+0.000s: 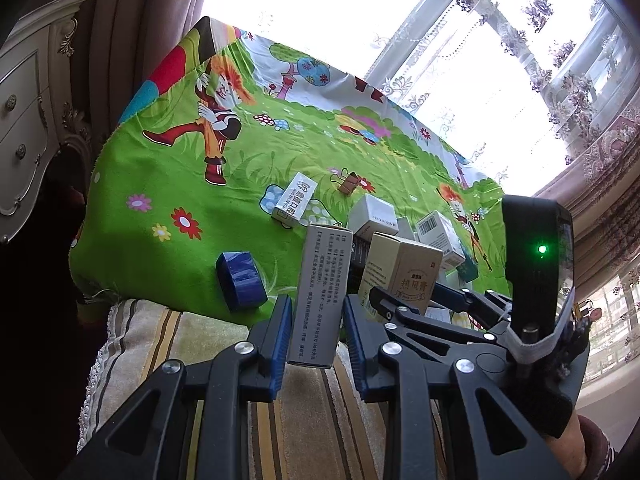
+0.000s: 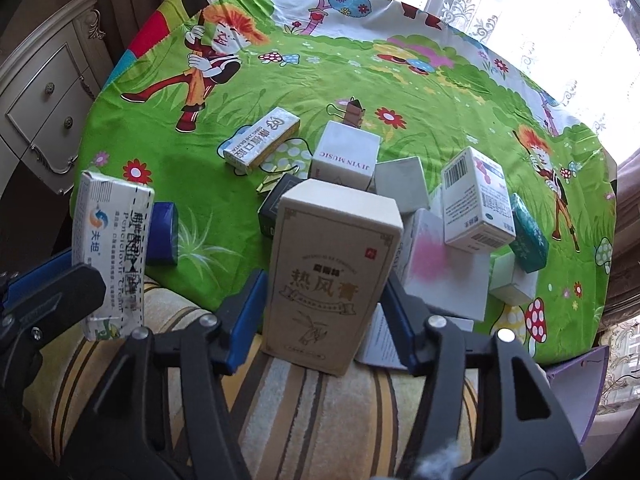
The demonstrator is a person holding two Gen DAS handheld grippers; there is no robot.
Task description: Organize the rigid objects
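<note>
Left tool [image 1: 316,316] gripping Penciclovir Cream box [image 2: 114,256], JI YIN MUSIC box [image 2: 346,156] behind

- A bright green cartoon-print tablecloth [image 2: 280,92] covers the table, showing an orange-haired figure, flowers and mushrooms.
- A striped beige and yellow cushion [image 1: 200,340] lies at the near edge.
- A cream carved drawer cabinet [image 1: 28,120] stands at left.
- Floral lace curtains [image 1: 560,60] hang over bright windows.
</note>
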